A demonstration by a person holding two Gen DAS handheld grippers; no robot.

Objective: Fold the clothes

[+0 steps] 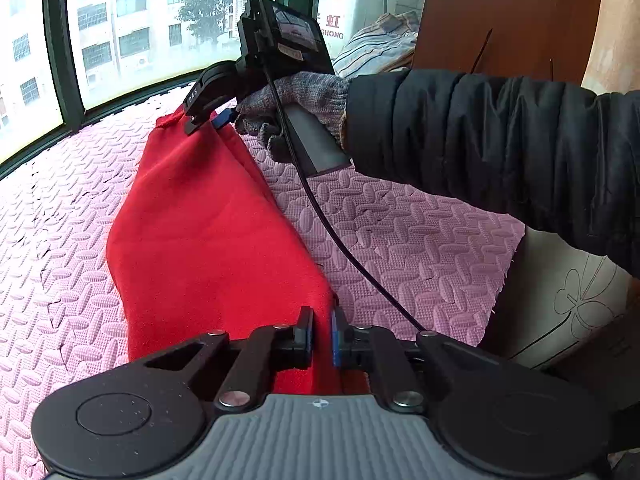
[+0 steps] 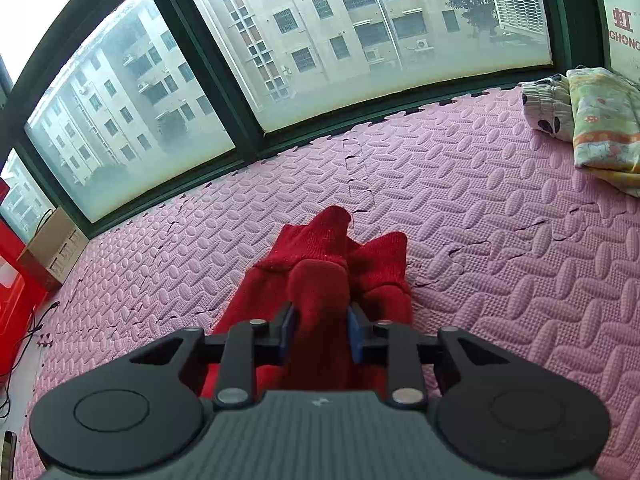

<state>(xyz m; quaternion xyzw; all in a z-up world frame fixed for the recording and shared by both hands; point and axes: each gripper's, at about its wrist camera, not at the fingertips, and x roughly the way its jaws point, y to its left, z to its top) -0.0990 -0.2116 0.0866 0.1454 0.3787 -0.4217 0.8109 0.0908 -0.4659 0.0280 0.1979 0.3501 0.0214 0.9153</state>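
A red knit garment hangs stretched between my two grippers above the pink foam mat. My left gripper is shut on the garment's near edge. My right gripper, held by a gloved hand, is shut on the far end of the garment. In the right wrist view the right gripper pinches a bunched fold of the red garment, and the ribbed ends lie on the mat ahead.
A window with dark green frames runs along the mat's far edge. Folded patterned clothes lie at the far right. A cardboard box and a red object stand at the left. A brown wooden panel stands at the right.
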